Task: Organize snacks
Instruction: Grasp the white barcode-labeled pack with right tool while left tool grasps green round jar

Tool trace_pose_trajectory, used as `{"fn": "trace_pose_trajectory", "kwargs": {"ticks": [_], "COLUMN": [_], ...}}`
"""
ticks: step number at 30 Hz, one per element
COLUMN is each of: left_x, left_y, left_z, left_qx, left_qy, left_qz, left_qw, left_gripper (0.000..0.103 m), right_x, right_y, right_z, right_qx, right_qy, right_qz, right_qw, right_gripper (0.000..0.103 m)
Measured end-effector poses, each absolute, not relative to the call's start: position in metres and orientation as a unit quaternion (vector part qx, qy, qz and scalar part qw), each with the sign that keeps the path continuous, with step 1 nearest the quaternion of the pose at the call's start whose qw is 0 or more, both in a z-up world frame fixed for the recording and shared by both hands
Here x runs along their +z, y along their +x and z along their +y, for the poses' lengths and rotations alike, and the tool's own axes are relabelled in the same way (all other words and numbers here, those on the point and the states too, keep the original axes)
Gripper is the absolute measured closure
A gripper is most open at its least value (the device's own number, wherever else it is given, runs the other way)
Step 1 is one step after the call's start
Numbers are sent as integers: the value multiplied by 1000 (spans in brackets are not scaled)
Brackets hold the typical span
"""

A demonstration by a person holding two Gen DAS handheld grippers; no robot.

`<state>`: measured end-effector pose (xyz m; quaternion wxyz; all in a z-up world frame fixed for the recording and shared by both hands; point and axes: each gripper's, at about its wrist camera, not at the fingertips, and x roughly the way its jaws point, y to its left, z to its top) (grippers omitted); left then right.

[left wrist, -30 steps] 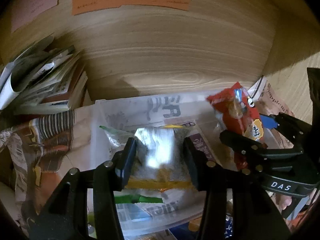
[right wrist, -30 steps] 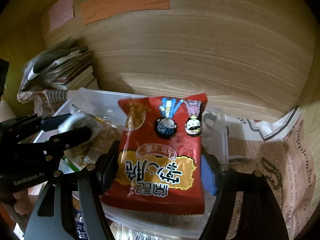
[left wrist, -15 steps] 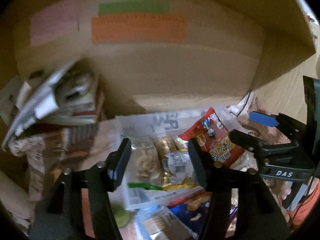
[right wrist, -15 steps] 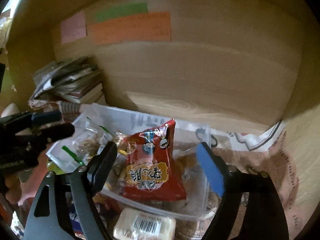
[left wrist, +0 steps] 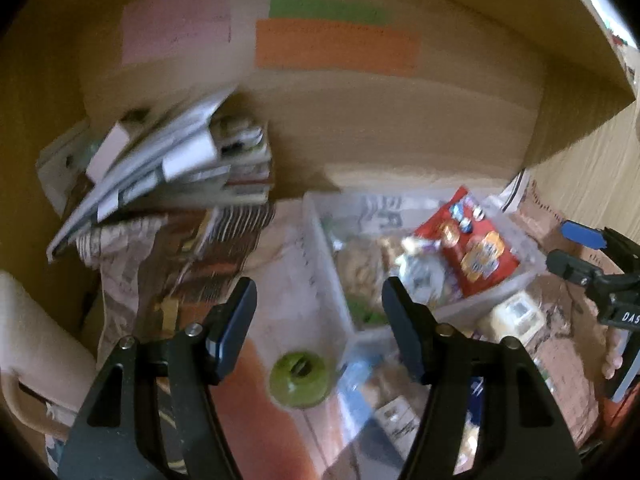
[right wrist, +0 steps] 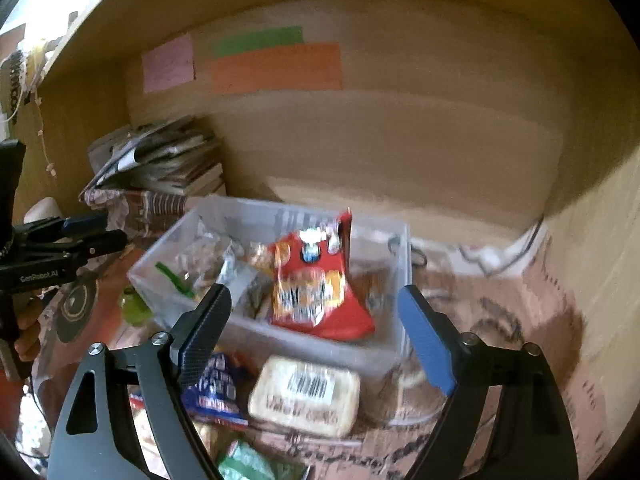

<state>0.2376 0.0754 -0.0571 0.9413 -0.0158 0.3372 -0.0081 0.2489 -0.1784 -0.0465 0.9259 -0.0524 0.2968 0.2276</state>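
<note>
Both tongs gape wide, empty: left tongs (left wrist: 318, 312), right tongs (right wrist: 314, 332); the red snack bag (right wrist: 318, 284) leans (blurred) inside the clear bin (right wrist: 384, 354)

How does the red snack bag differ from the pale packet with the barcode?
The red snack bag stands propped up inside the clear plastic box; the pale packet lies flat outside the box, in front of it. The bag is red with cartoon print; the packet is beige with a barcode on top. Neither tool holds either one.
</note>
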Motion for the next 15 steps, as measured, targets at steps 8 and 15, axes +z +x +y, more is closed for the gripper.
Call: {"fn": "trace_pose_trajectory", "kwargs": {"ticks": [8, 15], "left_x": [-96, -122], "left_y": [229, 239], "left_z": [83, 82], "left_qx": [-6, -8], "left_qy": [-16, -12], "left_qz": [377, 409], "left_qw": [926, 912], "left_gripper": [38, 38], "right_x": [-81, -97], "right_y": [240, 240], "right_z": [-188, -185], "right_qx": [213, 211], "right_qy": [-45, -45], "right_qz": [345, 365], "right_qw": [913, 906], "right_gripper": [19, 19]}}
